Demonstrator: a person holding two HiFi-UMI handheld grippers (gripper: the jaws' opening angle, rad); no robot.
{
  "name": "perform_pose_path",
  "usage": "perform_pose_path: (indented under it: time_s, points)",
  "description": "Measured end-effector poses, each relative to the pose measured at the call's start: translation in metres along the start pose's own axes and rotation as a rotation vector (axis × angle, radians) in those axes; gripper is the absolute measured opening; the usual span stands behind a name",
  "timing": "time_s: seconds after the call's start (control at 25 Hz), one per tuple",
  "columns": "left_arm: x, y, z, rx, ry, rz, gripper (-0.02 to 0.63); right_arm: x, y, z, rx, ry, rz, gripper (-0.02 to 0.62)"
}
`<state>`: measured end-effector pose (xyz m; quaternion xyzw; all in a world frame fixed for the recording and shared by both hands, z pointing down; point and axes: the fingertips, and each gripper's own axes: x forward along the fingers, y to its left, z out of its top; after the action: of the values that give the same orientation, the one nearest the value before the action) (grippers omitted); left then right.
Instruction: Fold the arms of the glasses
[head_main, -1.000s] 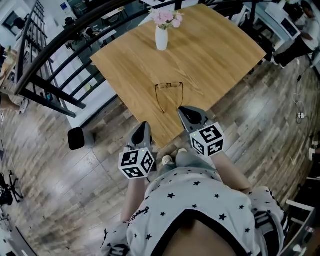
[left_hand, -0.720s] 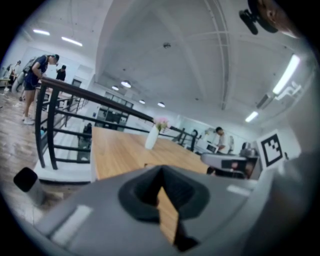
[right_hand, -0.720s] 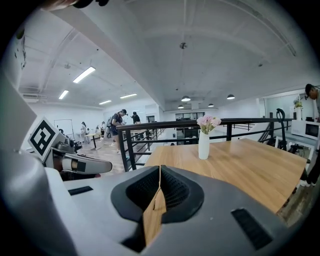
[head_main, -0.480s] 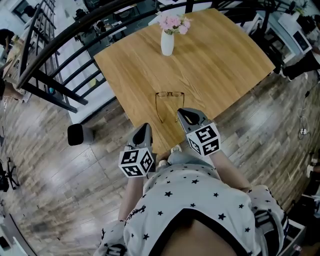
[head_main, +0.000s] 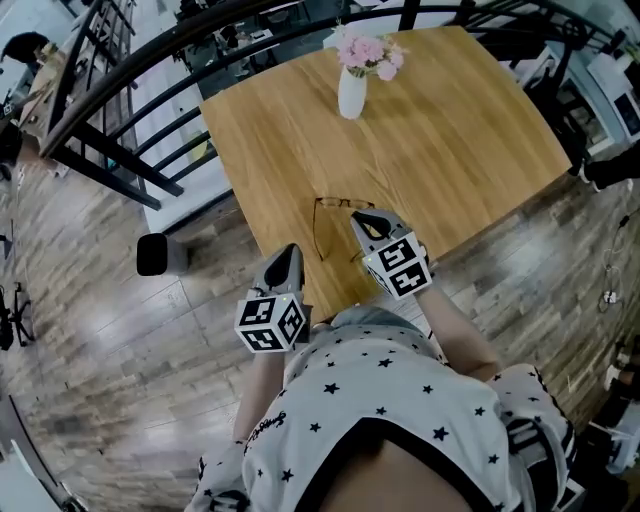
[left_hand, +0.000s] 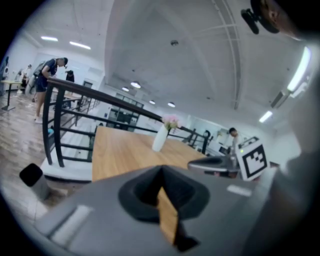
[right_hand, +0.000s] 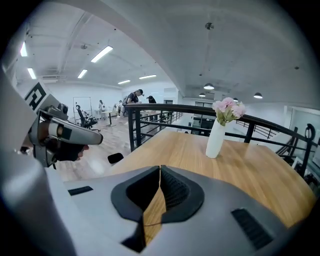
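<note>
The wooden table (head_main: 450, 130) carries a white vase (head_main: 351, 92) of pink flowers near its far edge, well apart from the work and no obstacle. The right gripper (head_main: 362, 218), jaws pressed together and empty, hangs over the glasses (head_main: 333, 201), which lie with arms open near the table's near corner. The left gripper (head_main: 288, 252), likewise closed on nothing, sits at the near-left edge. A closed tip nudging the thin frame could skid it off that edge.

Left hand-held gripper (head_main: 290, 251) and right hand-held gripper (head_main: 359, 216) are closed, angled downward.
</note>
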<state>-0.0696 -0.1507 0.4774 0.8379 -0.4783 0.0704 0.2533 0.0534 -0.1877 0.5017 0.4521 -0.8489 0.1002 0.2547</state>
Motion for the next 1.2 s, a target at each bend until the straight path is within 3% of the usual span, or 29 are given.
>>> perform_pose_path:
  time_s: [0.32, 0.76, 1.2]
  points:
    - [0.022, 0.004, 0.0, -0.034, 0.004, 0.036, 0.006, 0.042, -0.023, -0.021, -0.147, 0.158, 0.062, 0.018]
    - [0.039, 0.013, 0.0, -0.063, -0.015, 0.086, 0.009, 0.084, -0.027, -0.048, -0.28, 0.334, 0.223, 0.021]
    - [0.041, 0.021, 0.002, -0.068, -0.027, 0.128, 0.009, 0.106, -0.021, -0.065, -0.411, 0.443, 0.358, 0.021]
